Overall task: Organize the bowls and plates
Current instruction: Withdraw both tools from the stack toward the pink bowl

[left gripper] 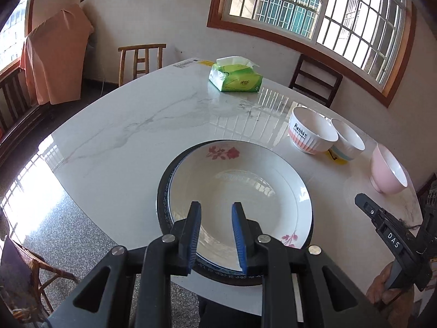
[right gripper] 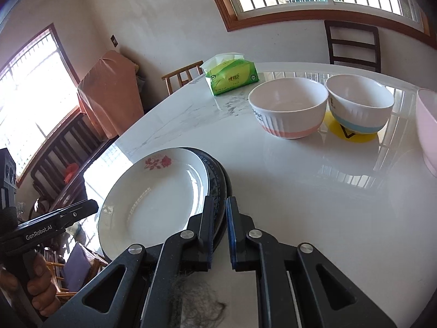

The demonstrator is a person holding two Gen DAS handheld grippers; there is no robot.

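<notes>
Left tongs [left gripper: 215,210] apart above rose plate [left gripper: 240,188], right tongs [right gripper: 220,205] seemingly straddling its rim, slightly parted.

Bright window daylight, glare on table [left gripper: 142,125], fisheye-warped edges

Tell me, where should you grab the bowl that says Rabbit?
Probably by the rim of the Rabbit bowl, coming down from above, one finger inside and one outside. It stands upright and open, and its ribbed sides look too wide to span. Pick the rim facing the plates; the blue-banded bowl crowds the other side.
</notes>
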